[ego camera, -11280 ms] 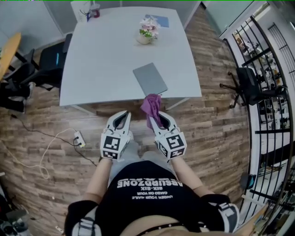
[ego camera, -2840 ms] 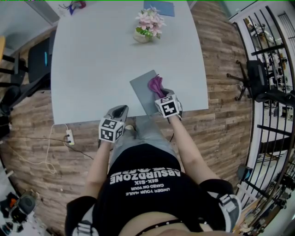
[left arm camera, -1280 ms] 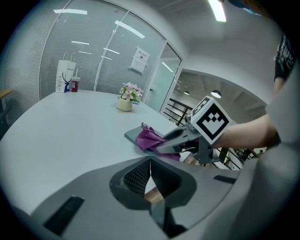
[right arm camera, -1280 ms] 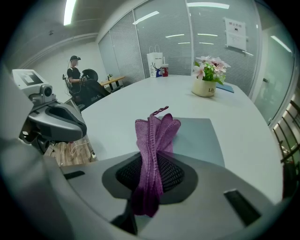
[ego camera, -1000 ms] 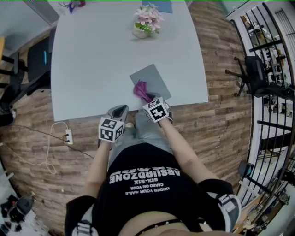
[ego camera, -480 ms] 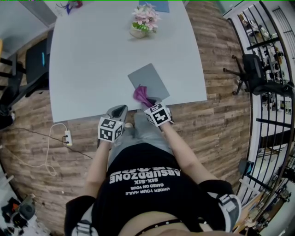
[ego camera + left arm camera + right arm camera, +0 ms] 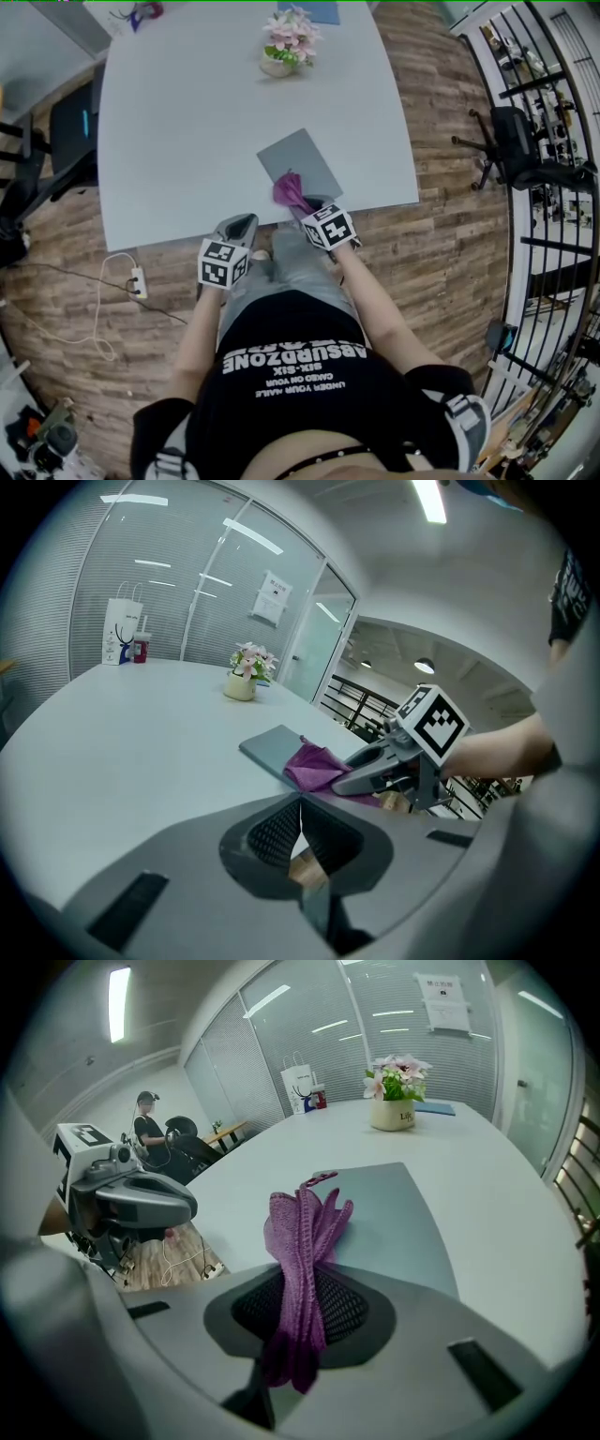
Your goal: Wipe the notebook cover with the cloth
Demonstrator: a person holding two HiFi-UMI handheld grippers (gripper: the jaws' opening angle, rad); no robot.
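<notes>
A flat grey notebook [image 7: 300, 164] lies near the front edge of the white table [image 7: 187, 122]. My right gripper [image 7: 311, 208] is shut on a purple cloth [image 7: 290, 191], whose free end rests on the notebook's near-left corner. From the right gripper view the cloth [image 7: 302, 1241] stands bunched between the jaws over the notebook [image 7: 384, 1215]. My left gripper [image 7: 239, 228] hangs at the table's front edge, shut and empty, left of the notebook [image 7: 277, 749] and the cloth [image 7: 317, 764].
A pot of pink flowers [image 7: 282, 45] stands at the far side of the table, with a blue sheet [image 7: 319, 9] behind it. A dark chair [image 7: 70, 127] sits to the left. A power strip and cable [image 7: 139, 278] lie on the wood floor.
The right gripper has dragged the cloth across the notebook from its right part to its near-left corner. Over the last second it barely shifted. The left gripper stayed put.
</notes>
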